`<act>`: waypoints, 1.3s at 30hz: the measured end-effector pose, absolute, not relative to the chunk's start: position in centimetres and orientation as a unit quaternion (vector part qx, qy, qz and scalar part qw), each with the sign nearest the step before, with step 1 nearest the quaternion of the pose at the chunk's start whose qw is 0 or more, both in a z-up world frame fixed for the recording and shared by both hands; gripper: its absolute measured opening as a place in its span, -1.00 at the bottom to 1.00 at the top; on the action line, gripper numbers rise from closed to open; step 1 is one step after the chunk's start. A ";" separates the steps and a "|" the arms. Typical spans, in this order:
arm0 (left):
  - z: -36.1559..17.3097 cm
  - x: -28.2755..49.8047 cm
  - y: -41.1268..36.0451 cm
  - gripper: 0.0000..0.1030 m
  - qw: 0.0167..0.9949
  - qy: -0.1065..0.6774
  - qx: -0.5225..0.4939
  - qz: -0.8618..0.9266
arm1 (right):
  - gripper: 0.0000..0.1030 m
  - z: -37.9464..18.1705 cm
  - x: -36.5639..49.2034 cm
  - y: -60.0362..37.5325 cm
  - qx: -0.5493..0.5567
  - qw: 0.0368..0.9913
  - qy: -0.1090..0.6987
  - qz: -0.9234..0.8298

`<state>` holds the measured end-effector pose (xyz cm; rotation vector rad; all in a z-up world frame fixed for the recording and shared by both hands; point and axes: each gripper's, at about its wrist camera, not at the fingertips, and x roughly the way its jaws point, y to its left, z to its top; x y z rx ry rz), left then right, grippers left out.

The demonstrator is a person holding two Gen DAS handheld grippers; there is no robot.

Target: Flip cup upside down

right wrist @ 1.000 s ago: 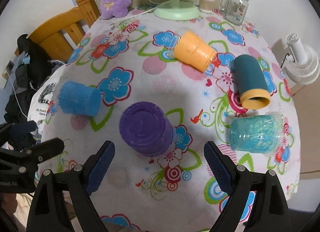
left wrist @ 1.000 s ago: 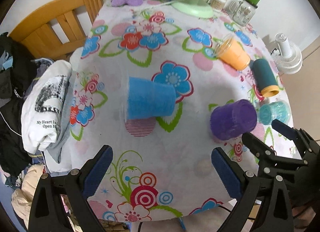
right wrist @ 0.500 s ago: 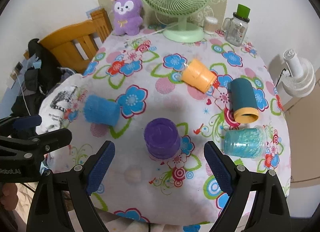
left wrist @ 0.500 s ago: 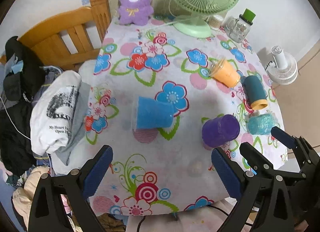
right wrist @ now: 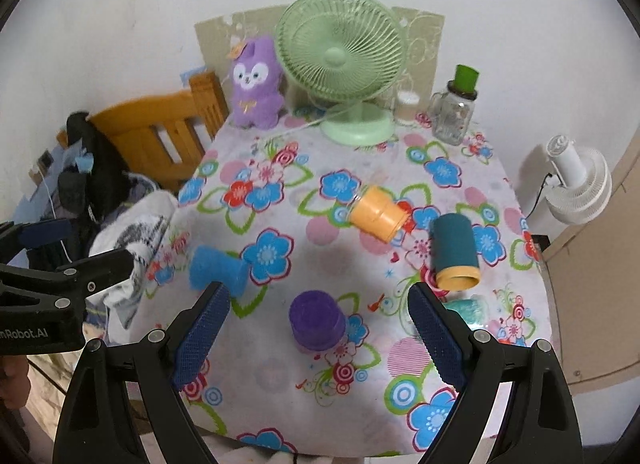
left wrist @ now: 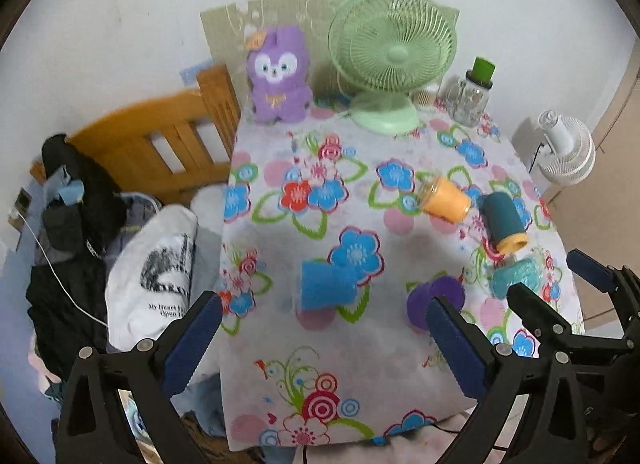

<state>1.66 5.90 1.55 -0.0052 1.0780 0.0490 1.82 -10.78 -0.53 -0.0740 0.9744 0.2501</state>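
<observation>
- Right wrist view: right gripper [right wrist: 316, 328] spread wide, holding nothing, hovering above the purple cup [right wrist: 317, 320] at lower centre of frame, well clear of it.
- Purple cup standing base-up on the floral tablecloth [right wrist: 400, 364] (so probably the flip already done for this one, judging by how it sits).
- Left wrist view: left gripper [left wrist: 320, 338] likewise wide and empty, with the blue cup [left wrist: 326, 290] lying on its side just above the gap between the fingers.
- Lying on their sides too: orange cup [right wrist: 376, 215], teal cup [right wrist: 456, 256] with its orange rim toward the camera, and a turquoise cup [left wrist: 516, 278] at right of frame.
- Nothing visible inside any cup; interiors mostly hidden.
- Likely step in hand: choosing the next cup. Next move calls for lowering over a sideways cup, closing across its wall, then rotating mouth-down.
</observation>
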 end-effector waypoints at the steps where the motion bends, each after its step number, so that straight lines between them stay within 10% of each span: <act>1: 1.9 1.7 5.8 1.00 0.860 0.510 -0.003 0.022 | 0.79 -0.1 1.8 -11.1 -0.033 0.878 0.464 0.115; 39: 3.2 1.7 2.7 1.00 0.871 0.492 -0.006 0.001 | 0.80 2.9 2.2 -14.5 -0.019 0.896 0.436 0.080</act>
